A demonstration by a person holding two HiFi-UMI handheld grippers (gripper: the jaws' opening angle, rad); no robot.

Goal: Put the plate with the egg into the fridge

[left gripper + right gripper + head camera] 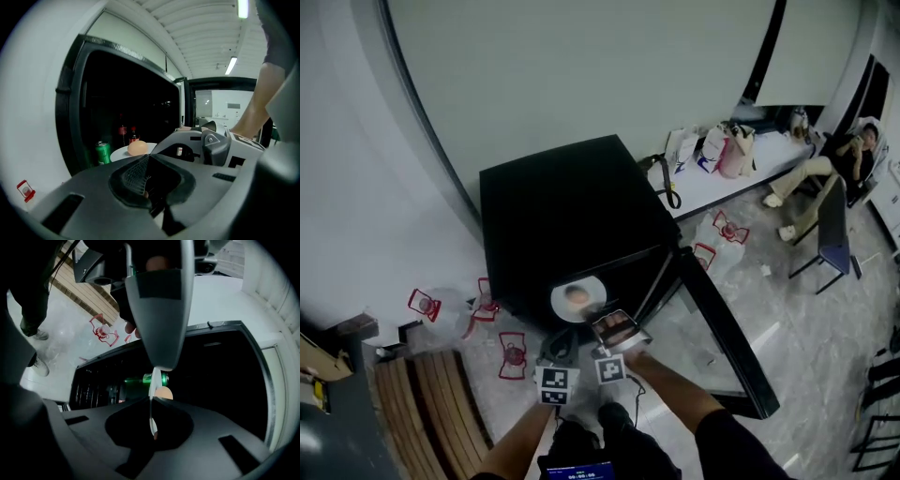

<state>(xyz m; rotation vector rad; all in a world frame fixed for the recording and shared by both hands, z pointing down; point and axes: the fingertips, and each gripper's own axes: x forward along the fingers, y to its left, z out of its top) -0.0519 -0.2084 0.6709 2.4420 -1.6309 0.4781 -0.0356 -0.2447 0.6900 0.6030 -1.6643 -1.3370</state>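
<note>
Right tool (151,401) clamped on the near rim of the plate (562,306), egg (577,295) at its 12 o'clock, plate at the open fridge's (562,206) mouth — shelf space lies farther along 12, so the right arm looks best placed to carry it in; left tool (148,159) pinched closed, empty, about the plate's 6 o'clock.

A green can (103,152) stands upright in the dark, and two bottles with red caps (123,133) stand behind it. On the pale marble floor (806,347) lie several clear plastic bags with red handles (514,354). Near them are wooden slats (422,412). A low white platform (750,169) along the wall carries a few bags, one of them pink (736,150). A person (839,155) sits at its far end, beside a dark chair (832,230). Long tube lights (230,65) shine on the ribbed ceiling.
</note>
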